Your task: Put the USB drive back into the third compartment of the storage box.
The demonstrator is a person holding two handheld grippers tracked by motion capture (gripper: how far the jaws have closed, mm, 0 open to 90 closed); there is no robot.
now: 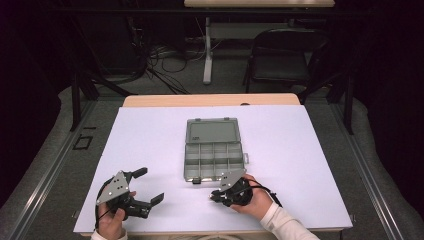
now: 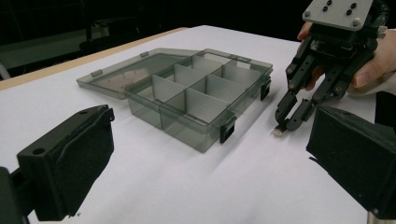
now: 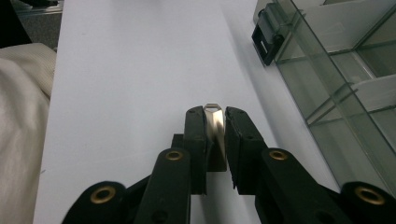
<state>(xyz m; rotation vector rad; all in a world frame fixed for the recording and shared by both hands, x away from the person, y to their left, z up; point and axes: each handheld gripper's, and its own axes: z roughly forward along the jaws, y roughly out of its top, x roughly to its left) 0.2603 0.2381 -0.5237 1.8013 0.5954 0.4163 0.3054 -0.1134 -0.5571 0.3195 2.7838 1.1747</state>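
Note:
A smoky clear plastic organizer box [image 1: 214, 159] lies open mid-table, its lid [image 1: 212, 131] folded flat to the far side and its compartments empty. My right gripper [image 1: 215, 196] sits just in front of the box's near edge, tips low over the white sheet. It is shut on a small silvery metal piece [image 3: 214, 122], which also shows at the tips in the left gripper view [image 2: 279, 132]. My left gripper [image 1: 151, 185] rests at the near left, open and holding nothing. Its pads [image 2: 70, 163] stand wide apart, pointing toward the box [image 2: 187, 98] and the right gripper [image 2: 287, 122].
A white sheet [image 1: 150, 135] covers the wooden table [image 1: 210, 100]. Black latches [image 3: 267, 37] stick out from the box's near wall. Beyond the table stand a folding chair [image 1: 282, 55], a table leg [image 1: 207, 50] and floor cables [image 1: 165, 62]. A white sleeve [image 3: 23, 93] lies left of the right gripper.

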